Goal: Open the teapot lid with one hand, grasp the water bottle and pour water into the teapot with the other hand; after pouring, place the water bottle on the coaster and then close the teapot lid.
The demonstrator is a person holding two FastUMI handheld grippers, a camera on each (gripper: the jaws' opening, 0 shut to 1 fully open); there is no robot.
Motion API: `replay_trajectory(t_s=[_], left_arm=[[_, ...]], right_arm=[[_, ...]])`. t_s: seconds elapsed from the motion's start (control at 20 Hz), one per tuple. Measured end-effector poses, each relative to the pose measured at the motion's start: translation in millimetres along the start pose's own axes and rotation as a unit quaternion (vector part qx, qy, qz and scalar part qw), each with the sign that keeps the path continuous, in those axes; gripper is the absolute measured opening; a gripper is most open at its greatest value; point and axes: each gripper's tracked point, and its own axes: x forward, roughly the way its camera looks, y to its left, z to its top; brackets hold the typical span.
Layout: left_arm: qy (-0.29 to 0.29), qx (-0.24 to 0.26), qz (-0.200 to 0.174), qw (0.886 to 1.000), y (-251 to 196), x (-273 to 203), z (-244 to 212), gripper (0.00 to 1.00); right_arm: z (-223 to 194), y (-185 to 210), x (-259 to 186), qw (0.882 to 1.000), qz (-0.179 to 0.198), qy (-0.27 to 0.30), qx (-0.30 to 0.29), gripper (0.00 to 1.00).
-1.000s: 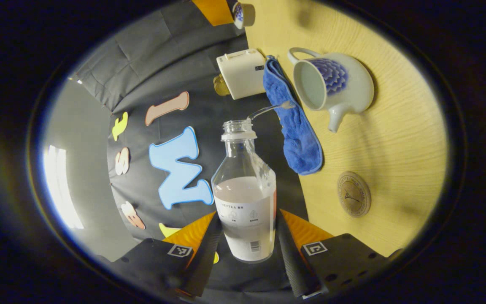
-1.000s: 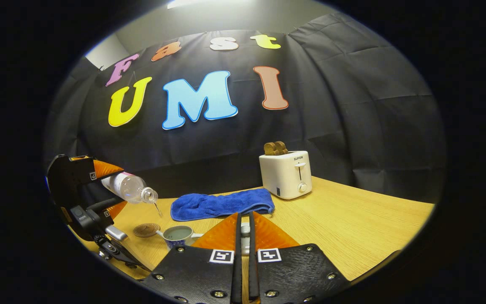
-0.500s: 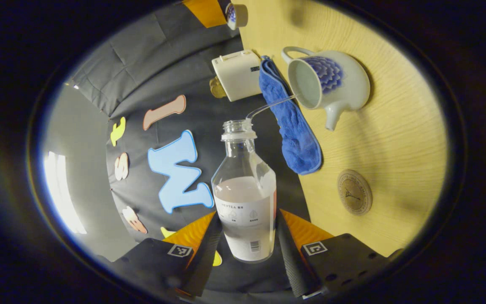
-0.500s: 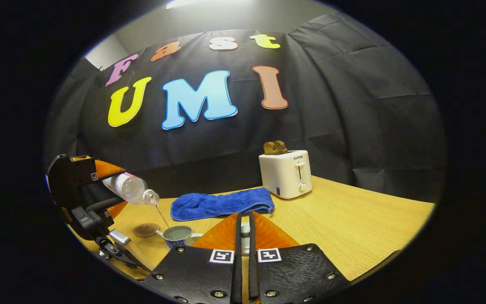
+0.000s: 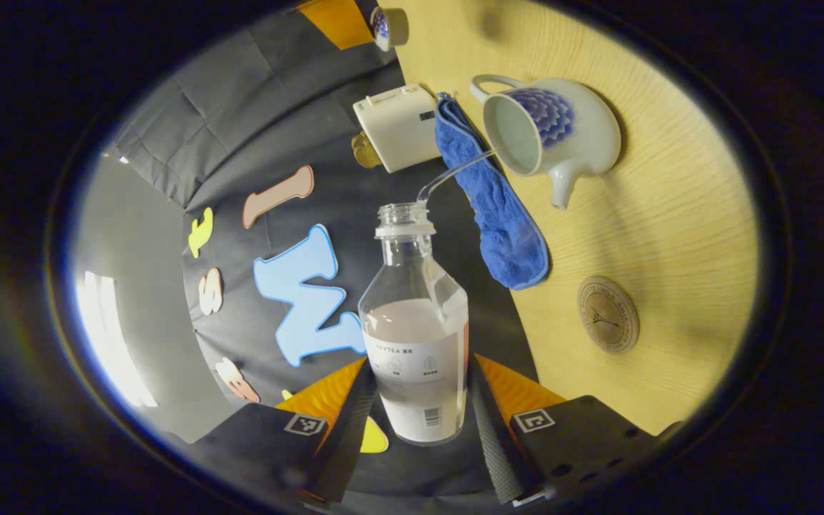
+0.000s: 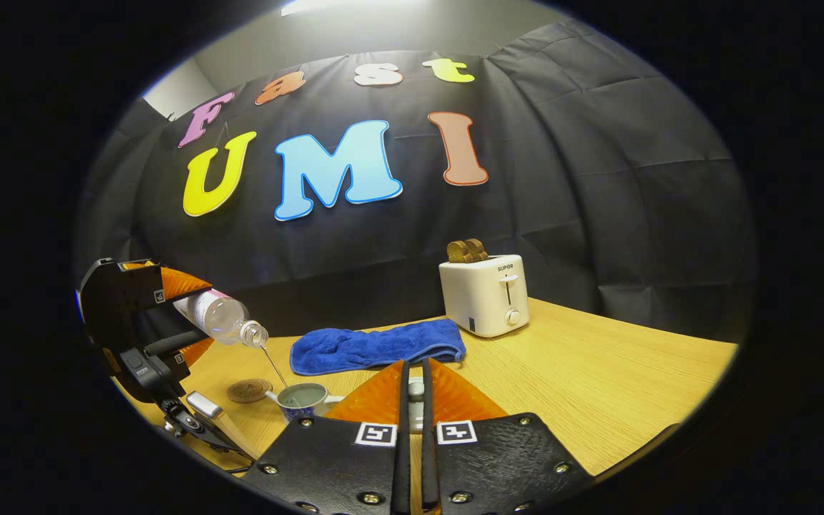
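- Two hand-held grippers are at work: your left hand-held gripper (image 5: 419,422) clamps the water bottle (image 5: 417,336) by its lower, labelled part, one finger pressed to each side, and the bottle is tipped over so that a thin stream runs from its open mouth into the teapot (image 5: 551,136).
- Judge the bottle as light and growing lighter; it looks like smooth clear plastic, so it may slip or give under a hard squeeze. Your hold low on the body, across the label, seems the sound place, well away from the narrow neck.
- Treat the teapot as ceramic, hard, fairly heavy and breakable. It stands open on the table (image 5: 677,214), spout toward the round coaster (image 5: 608,315), with the blue towel (image 5: 492,207) just beside it and a white toaster (image 5: 398,127) beyond the towel.
- Mind the stream: it crosses the towel's edge before it reaches the pot's mouth, so a small wobble could wet the cloth.
- Your right hand-held gripper (image 6: 412,390) has its fingers drawn nearly together on a small pale piece, which I take to be the knob of the teapot lid (image 6: 416,390); the lid's body is hidden behind the fingers. In the left gripper view a small blue-and-white piece shows high up, held clear of the pot.
- Coaster stands bare, near the teapot, ready for the bottle.
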Motion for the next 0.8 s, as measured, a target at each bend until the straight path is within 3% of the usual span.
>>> replay_trajectory(t_s=[0.8], left_arm=[[-0.003,0.036,0.005,0.999,4.4,2.6,-0.2,0.88]], right_arm=[[1.7,-0.7,-0.7,1.0,0.001,-0.002,0.007,0.06]])
